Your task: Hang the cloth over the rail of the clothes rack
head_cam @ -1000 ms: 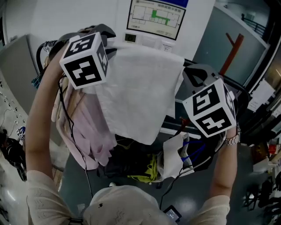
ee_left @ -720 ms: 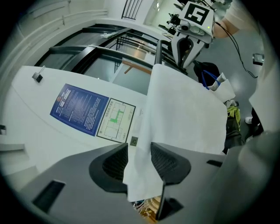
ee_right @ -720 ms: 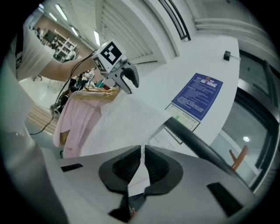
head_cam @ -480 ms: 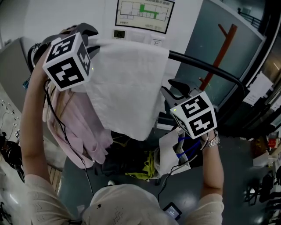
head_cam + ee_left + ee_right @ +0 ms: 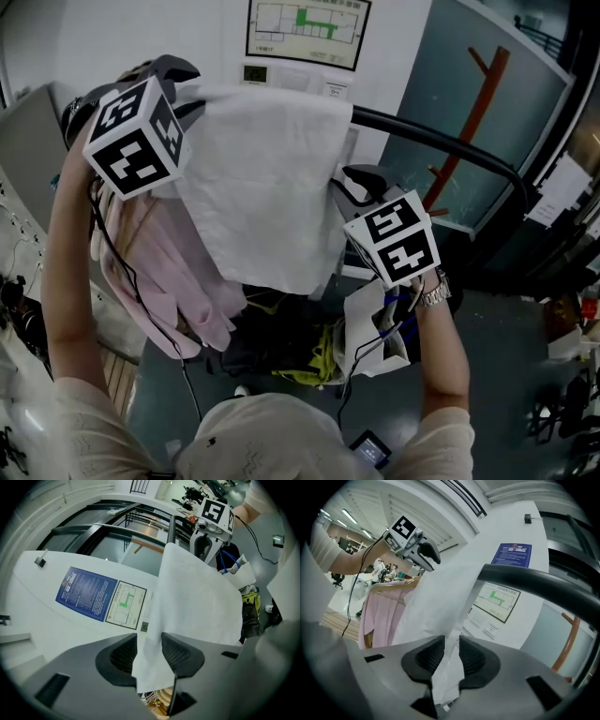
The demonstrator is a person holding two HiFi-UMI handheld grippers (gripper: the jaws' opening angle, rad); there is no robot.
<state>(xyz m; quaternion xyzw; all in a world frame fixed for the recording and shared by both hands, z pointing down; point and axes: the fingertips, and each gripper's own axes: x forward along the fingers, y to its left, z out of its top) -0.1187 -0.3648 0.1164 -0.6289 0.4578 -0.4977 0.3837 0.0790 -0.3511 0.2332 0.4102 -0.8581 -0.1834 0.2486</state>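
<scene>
Right tool — jaws just now opening, white cloth between them — black rail overhead.

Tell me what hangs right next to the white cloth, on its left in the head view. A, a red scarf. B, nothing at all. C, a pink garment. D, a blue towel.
C: a pink garment hangs beside the white cloth, on its left in the head view.
</scene>
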